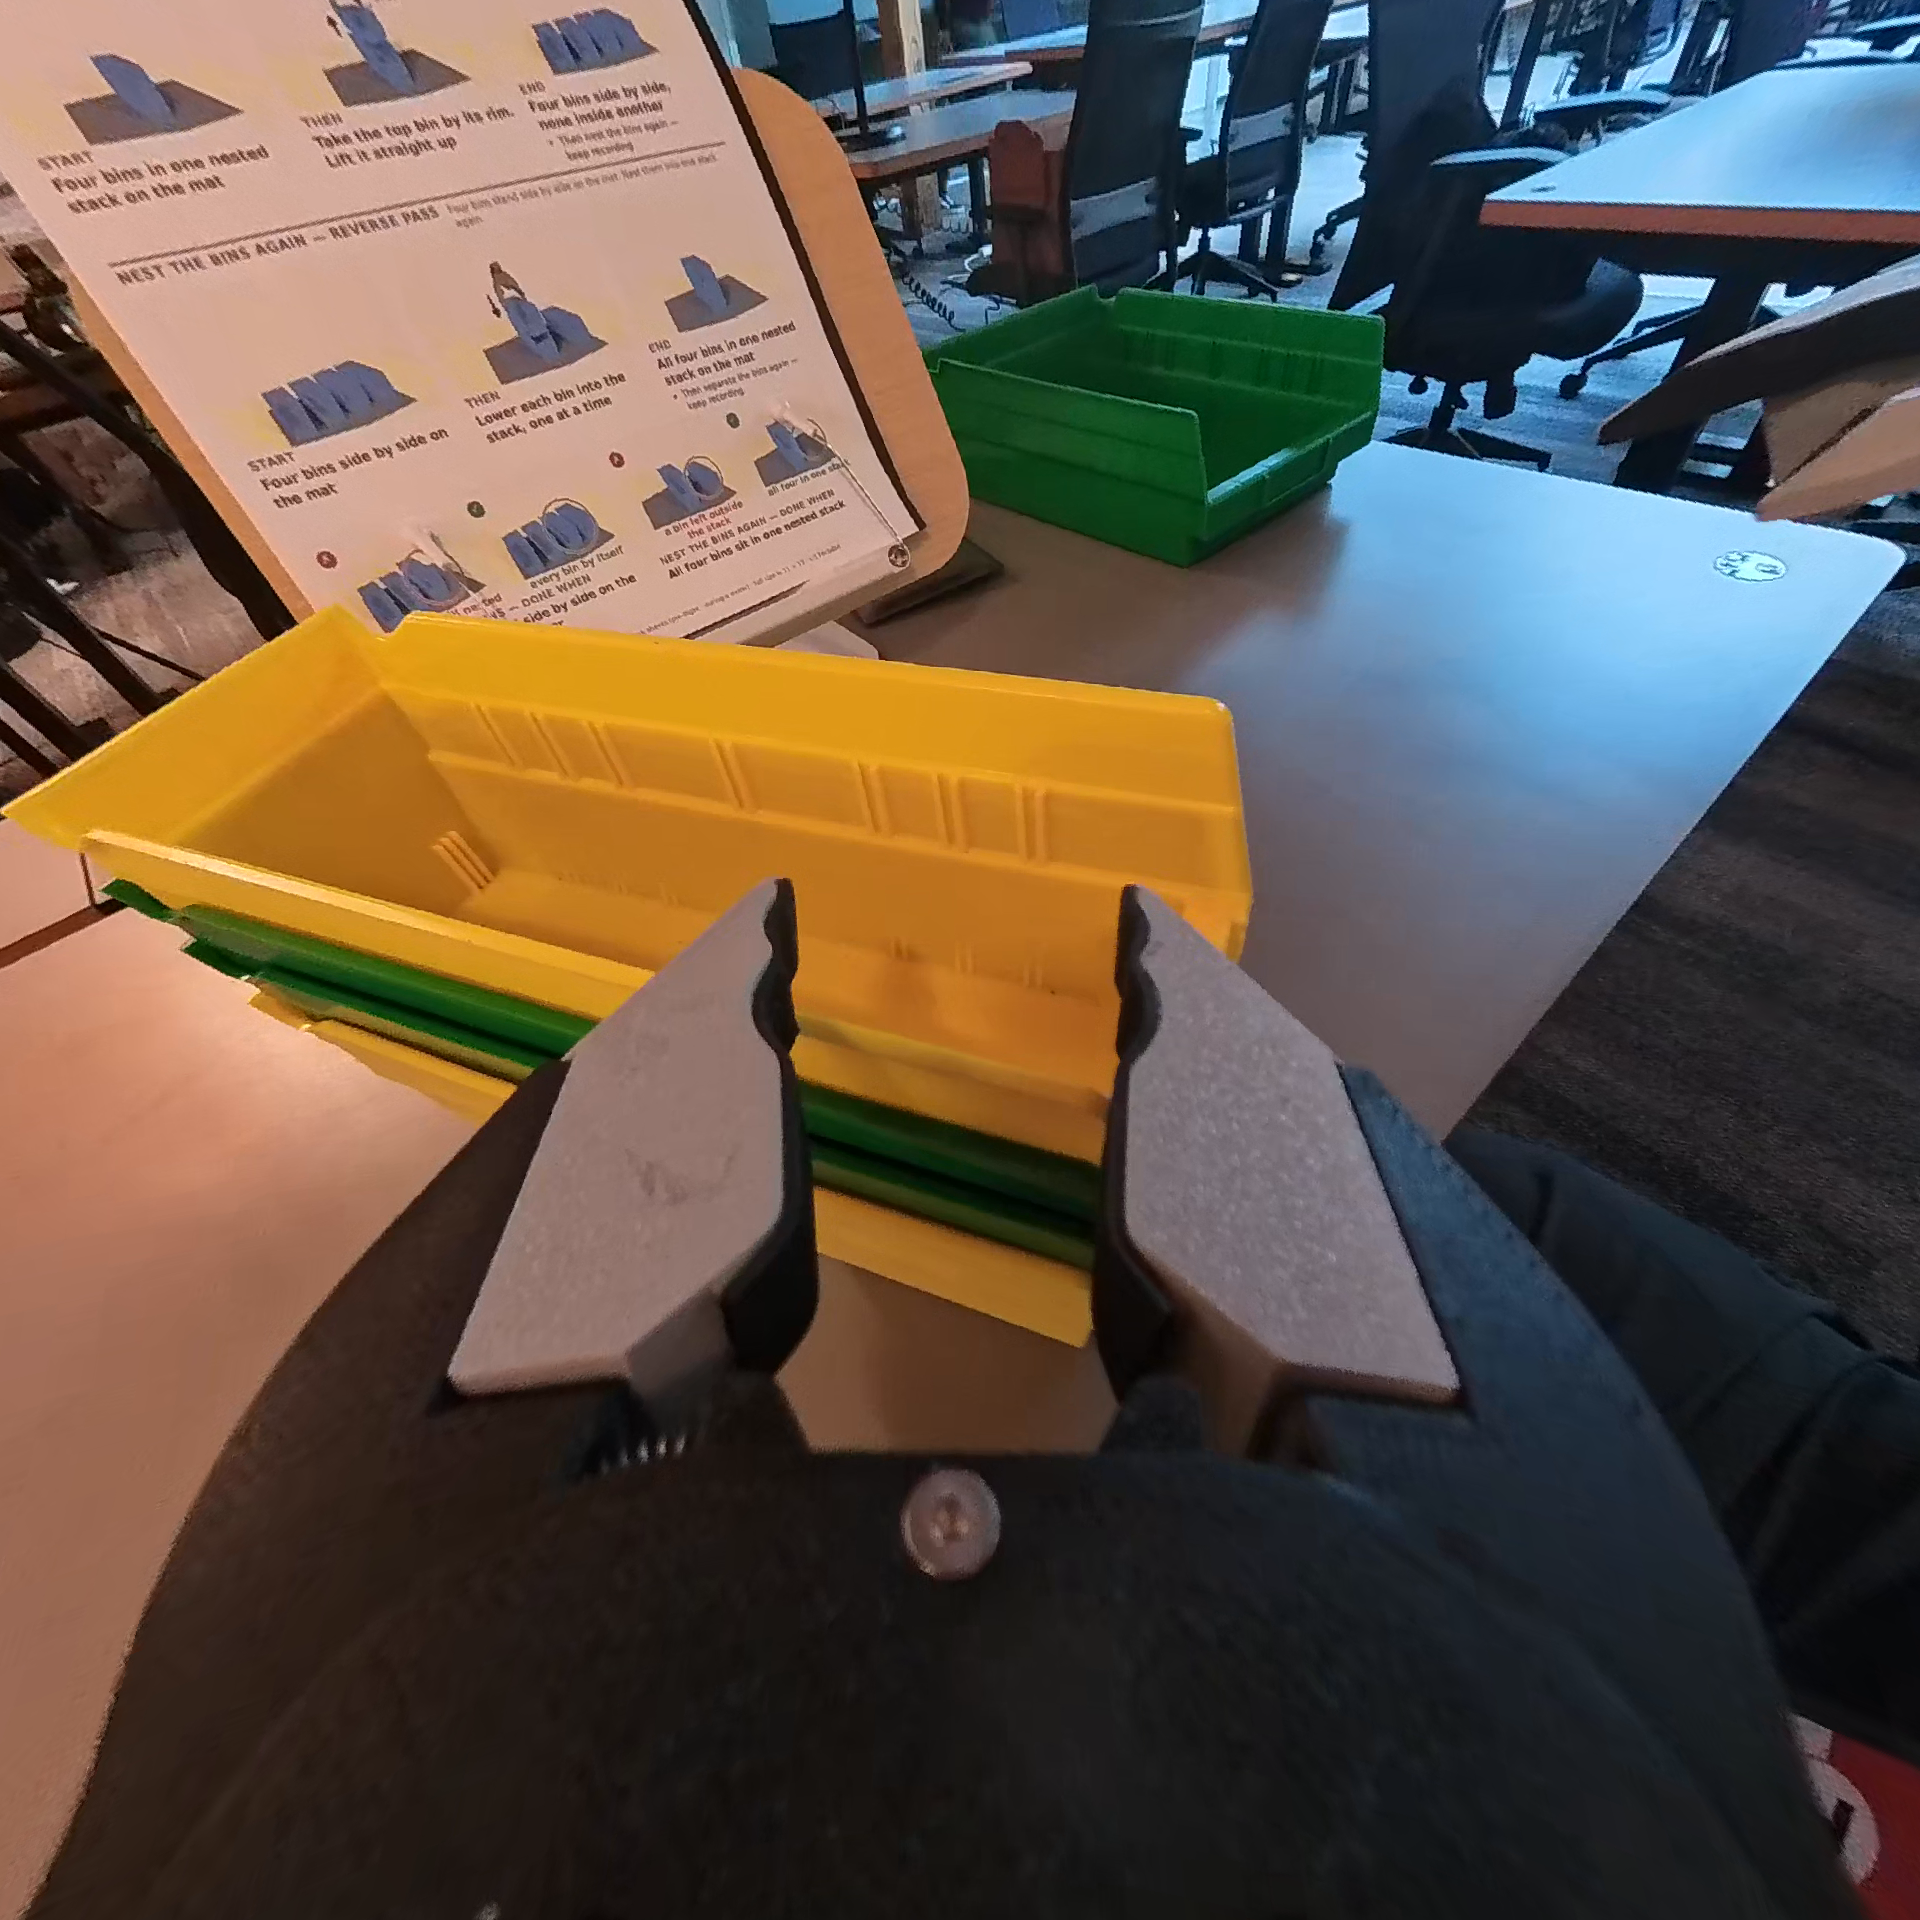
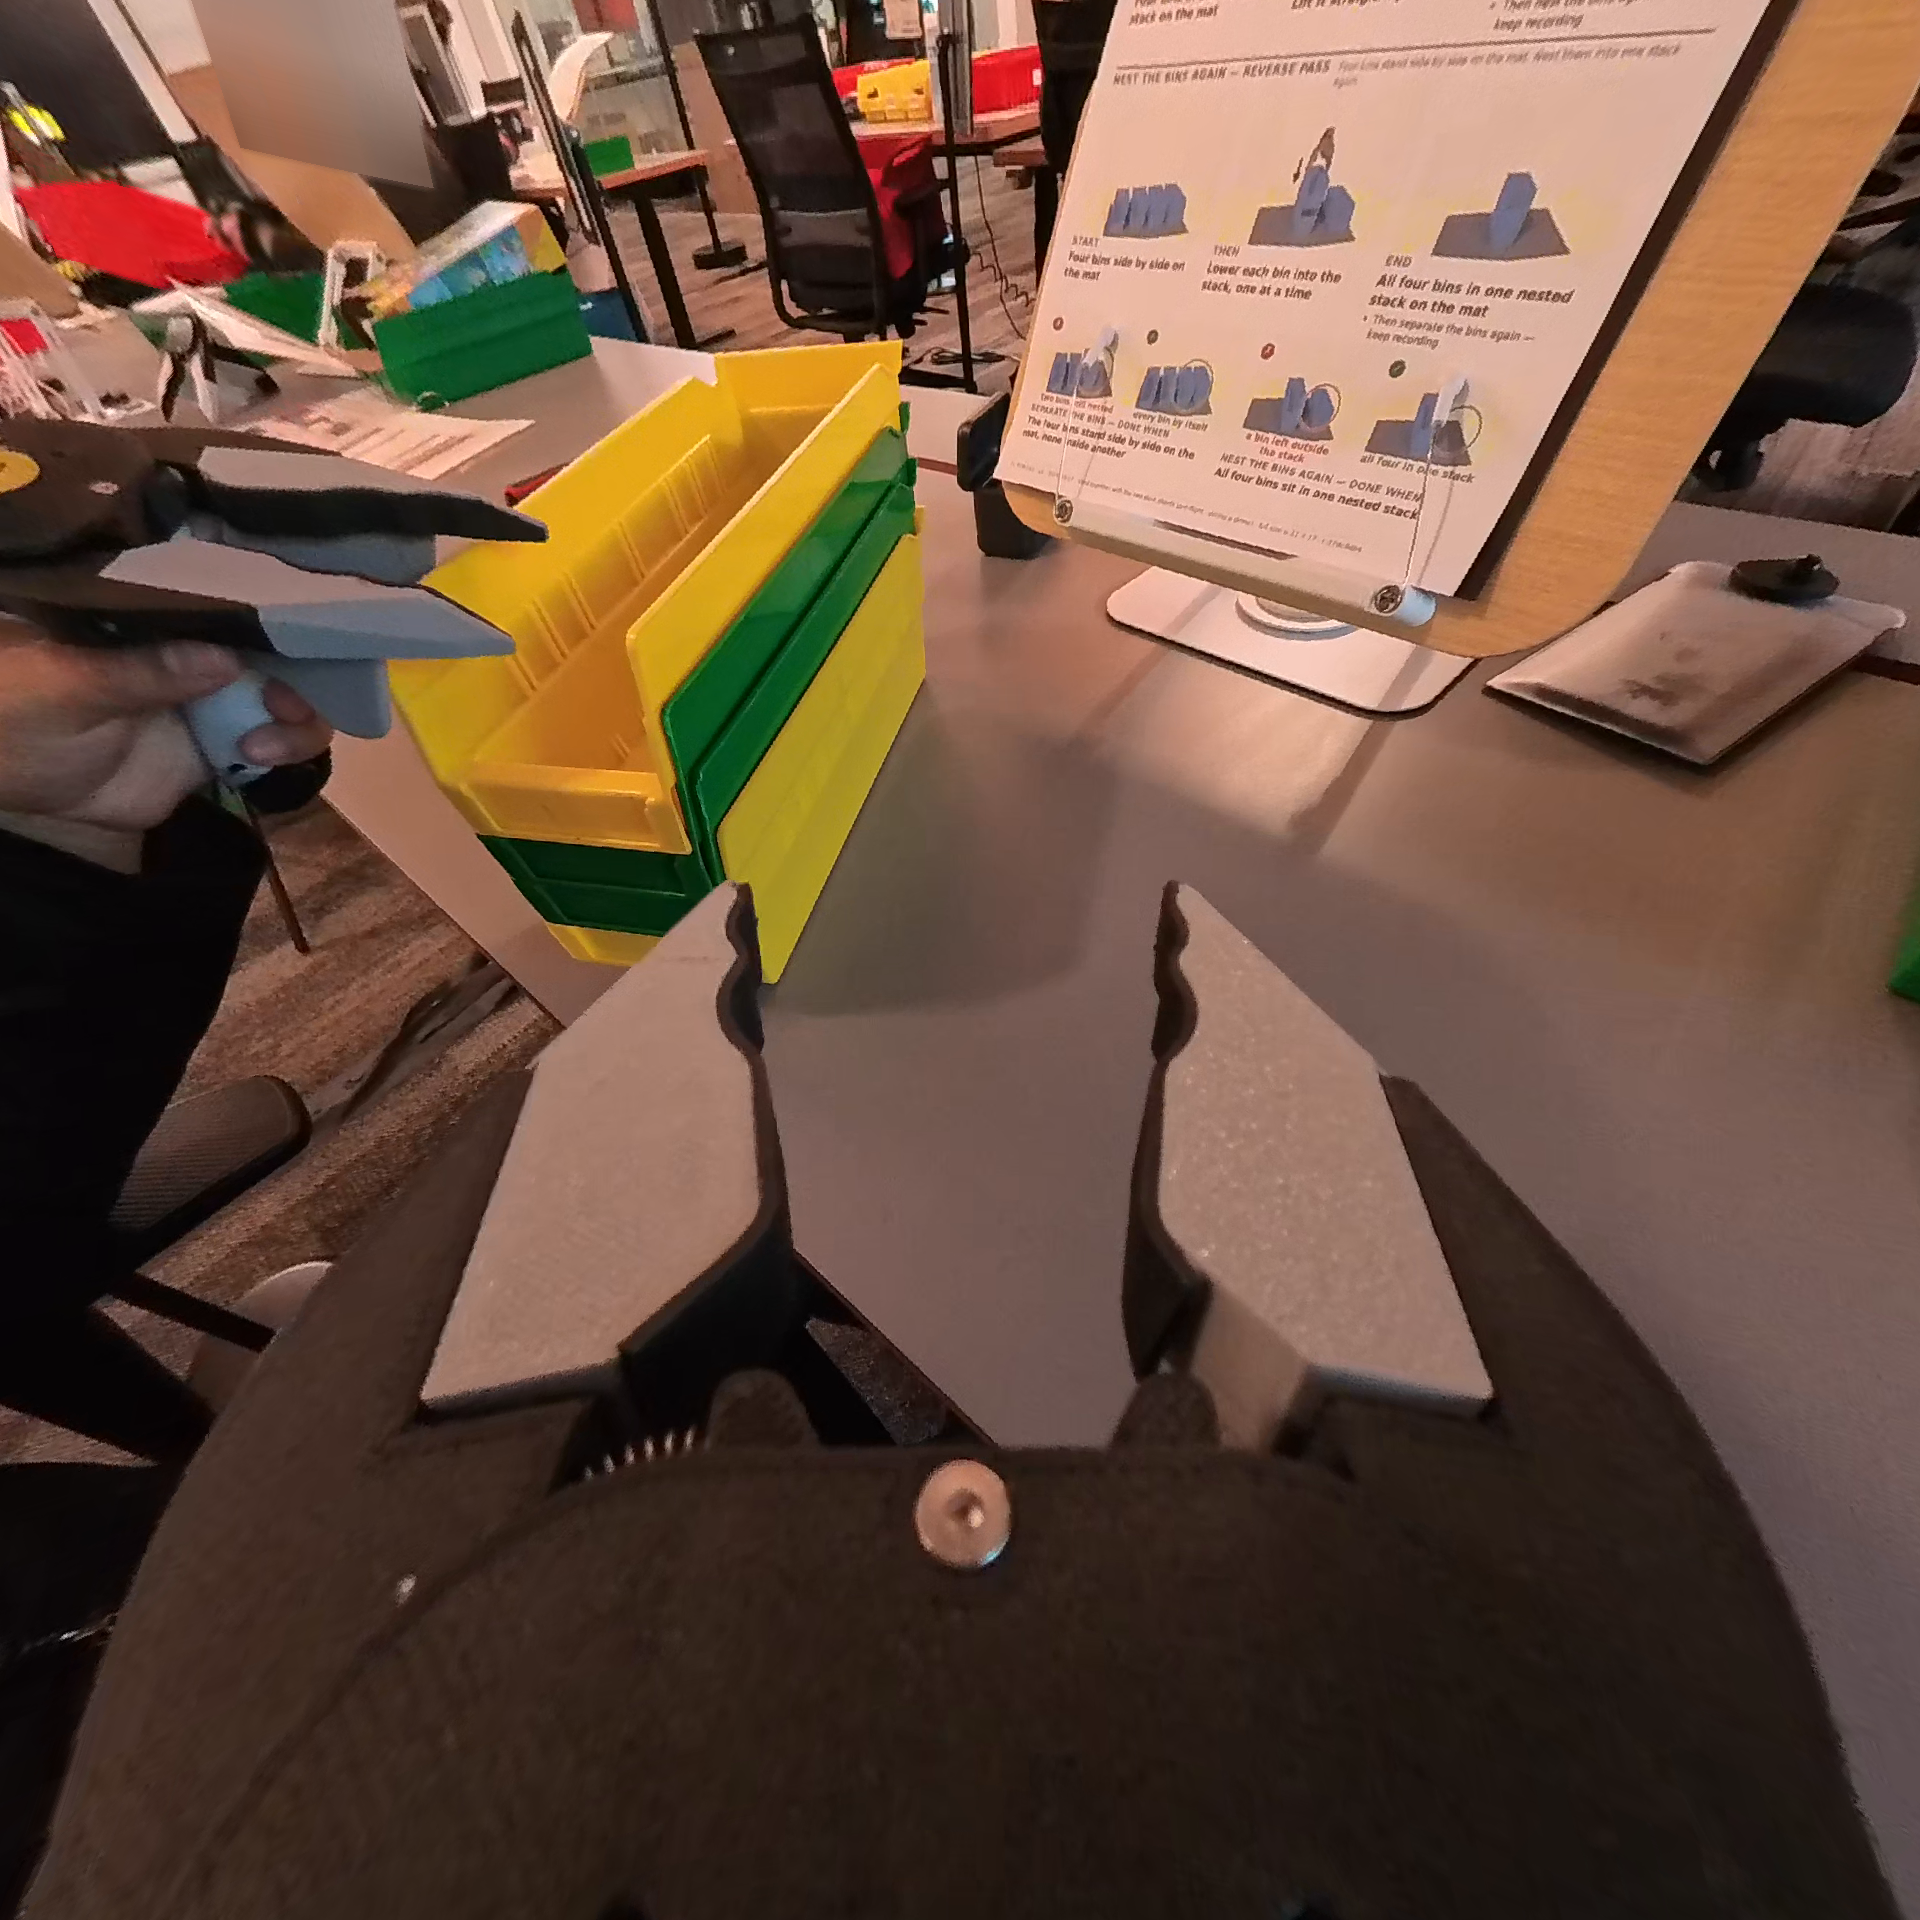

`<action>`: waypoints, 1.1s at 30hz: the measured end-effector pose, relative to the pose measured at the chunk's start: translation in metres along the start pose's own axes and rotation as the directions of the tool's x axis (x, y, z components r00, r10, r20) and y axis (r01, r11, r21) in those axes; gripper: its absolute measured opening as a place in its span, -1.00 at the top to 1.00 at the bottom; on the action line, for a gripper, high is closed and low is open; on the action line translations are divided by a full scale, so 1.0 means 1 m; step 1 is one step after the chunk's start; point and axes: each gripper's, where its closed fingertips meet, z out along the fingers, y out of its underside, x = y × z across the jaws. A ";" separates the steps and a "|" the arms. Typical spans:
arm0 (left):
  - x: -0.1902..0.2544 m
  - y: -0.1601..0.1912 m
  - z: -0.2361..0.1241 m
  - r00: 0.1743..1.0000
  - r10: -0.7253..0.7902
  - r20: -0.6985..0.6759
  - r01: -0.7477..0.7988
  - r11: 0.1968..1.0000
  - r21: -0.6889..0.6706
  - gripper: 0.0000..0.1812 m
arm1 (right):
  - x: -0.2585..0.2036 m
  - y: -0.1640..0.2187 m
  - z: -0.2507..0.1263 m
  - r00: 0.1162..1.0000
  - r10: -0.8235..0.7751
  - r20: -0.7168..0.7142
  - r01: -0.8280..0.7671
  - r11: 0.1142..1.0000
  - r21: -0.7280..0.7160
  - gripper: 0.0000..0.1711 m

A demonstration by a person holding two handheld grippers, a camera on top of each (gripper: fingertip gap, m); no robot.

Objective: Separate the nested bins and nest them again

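Note:
A nested stack of bins stands on the grey table: a yellow bin on top, two green bins under it, a yellow bin at the bottom. It also shows in the right wrist view. My left gripper is open and empty, its fingertips just above the near long rim of the top yellow bin. It shows from the side in the right wrist view, over the stack's left side. My right gripper is open and empty, over bare table to the right of the stack.
A wooden stand with an instruction sheet stands behind the stack. More green bins sit at the far end of the table. A grey pad lies right of the stand. Office chairs and desks stand beyond the table edge.

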 end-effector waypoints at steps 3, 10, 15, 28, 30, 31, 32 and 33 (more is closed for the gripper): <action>0.000 0.000 0.000 1.000 0.001 0.002 -0.001 1.000 -0.002 0.34 | -0.001 0.000 0.000 1.000 0.000 0.002 0.000 1.000 -0.002 0.13; -0.001 -0.002 -0.004 0.996 -0.072 -0.050 0.073 0.997 0.015 0.46 | -0.001 0.002 0.002 1.000 -0.006 -0.001 0.006 1.000 -0.014 0.13; -0.008 -0.002 -0.006 0.995 -0.087 -0.037 0.088 0.996 0.012 0.34 | 0.000 0.001 0.000 1.000 -0.003 -0.002 0.003 1.000 -0.006 0.13; -0.056 -0.005 -0.039 0.984 -0.165 0.071 0.159 0.984 0.080 0.42 | 0.000 0.000 -0.001 1.000 0.000 -0.002 0.000 1.000 0.000 0.13; -0.042 -0.012 -0.038 0.989 -0.149 0.023 0.146 0.985 0.091 0.37 | -0.002 0.001 0.001 1.000 -0.003 0.002 0.003 1.000 -0.007 0.13; -0.029 -0.016 -0.036 0.990 -0.139 -0.021 0.140 0.985 0.098 0.36 | -0.002 0.002 0.003 1.000 -0.006 0.002 0.006 1.000 -0.012 0.13; -0.016 -0.020 -0.035 0.990 -0.126 -0.062 0.132 0.986 0.101 0.34 | -0.003 0.003 0.004 1.000 -0.009 0.002 0.009 1.000 -0.017 0.13; -0.004 -0.022 -0.033 0.990 -0.105 -0.089 0.114 0.989 0.098 0.30 | -0.003 0.004 0.005 1.000 -0.011 0.002 0.011 1.000 -0.021 0.13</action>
